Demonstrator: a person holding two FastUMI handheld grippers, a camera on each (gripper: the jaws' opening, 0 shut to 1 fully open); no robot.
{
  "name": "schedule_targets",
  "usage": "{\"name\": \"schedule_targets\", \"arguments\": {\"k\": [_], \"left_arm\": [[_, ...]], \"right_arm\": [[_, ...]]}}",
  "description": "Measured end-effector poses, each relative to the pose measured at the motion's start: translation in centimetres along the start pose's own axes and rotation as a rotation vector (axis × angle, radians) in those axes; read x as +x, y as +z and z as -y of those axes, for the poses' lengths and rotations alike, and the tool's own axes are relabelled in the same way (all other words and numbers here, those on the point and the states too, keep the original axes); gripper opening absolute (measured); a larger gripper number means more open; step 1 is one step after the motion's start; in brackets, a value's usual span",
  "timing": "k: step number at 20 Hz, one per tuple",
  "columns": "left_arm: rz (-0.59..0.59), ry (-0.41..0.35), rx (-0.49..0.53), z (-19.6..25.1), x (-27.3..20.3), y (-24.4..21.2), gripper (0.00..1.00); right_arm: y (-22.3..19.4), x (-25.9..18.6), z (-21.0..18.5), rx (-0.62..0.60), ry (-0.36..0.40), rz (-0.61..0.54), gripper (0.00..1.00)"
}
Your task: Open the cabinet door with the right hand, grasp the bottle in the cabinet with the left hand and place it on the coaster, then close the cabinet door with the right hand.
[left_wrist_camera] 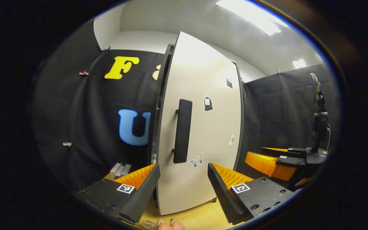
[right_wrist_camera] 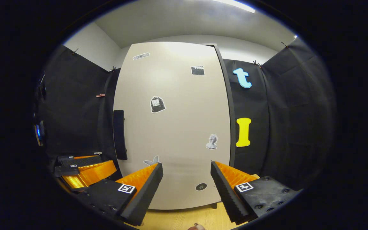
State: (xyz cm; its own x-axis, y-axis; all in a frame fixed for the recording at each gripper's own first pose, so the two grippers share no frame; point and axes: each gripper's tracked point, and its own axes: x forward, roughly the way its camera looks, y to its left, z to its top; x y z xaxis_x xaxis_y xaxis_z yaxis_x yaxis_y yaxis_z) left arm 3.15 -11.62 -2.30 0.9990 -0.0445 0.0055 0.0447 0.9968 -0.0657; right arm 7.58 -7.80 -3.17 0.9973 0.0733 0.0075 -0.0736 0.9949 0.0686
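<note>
Your left hand-held gripper [left_wrist_camera: 184, 188] and right hand-held gripper [right_wrist_camera: 187, 188]: both wide open, empty, facing shut cabinet door [right_wrist_camera: 174, 127]; handle [left_wrist_camera: 182, 131] untouched.

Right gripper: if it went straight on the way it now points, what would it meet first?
Most likely the flat pale cabinet door, shut, low down between its stickers. The open right gripper aims right of the black vertical handle; how far off the door stands is unclear.
</note>
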Motion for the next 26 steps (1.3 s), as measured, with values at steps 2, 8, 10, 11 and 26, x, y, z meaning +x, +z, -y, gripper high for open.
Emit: {"name": "schedule_targets", "arguments": {"k": [2,8,10,11,26], "left_arm": [[0.007,-0.001,0.023,0.8,0.7,0.2,0.94],[-0.008,0.008,-0.043,1.6,2.3,-0.5,0.94],[-0.006,0.005,-0.060,1.7,2.6,-0.3,0.94],[-0.007,0.002,-0.058,1.8,2.7,-0.4,0.94],[-0.035,-0.057,0.019,4.0,3.0,-1.8,0.94]], "right_arm": [[0.1,0.0,0.8,-0.013,-0.004,0.000,0.98],[-0.1,0.2,0.9,-0.066,0.011,0.009,0.98],[-0.2,0.4,0.5,-0.074,0.026,0.004,0.98],[-0.4,0.4,0.4,-0.072,0.032,0.001,0.97],[0.3,0.6,0.5,-0.034,0.055,0.008,0.97]]}}
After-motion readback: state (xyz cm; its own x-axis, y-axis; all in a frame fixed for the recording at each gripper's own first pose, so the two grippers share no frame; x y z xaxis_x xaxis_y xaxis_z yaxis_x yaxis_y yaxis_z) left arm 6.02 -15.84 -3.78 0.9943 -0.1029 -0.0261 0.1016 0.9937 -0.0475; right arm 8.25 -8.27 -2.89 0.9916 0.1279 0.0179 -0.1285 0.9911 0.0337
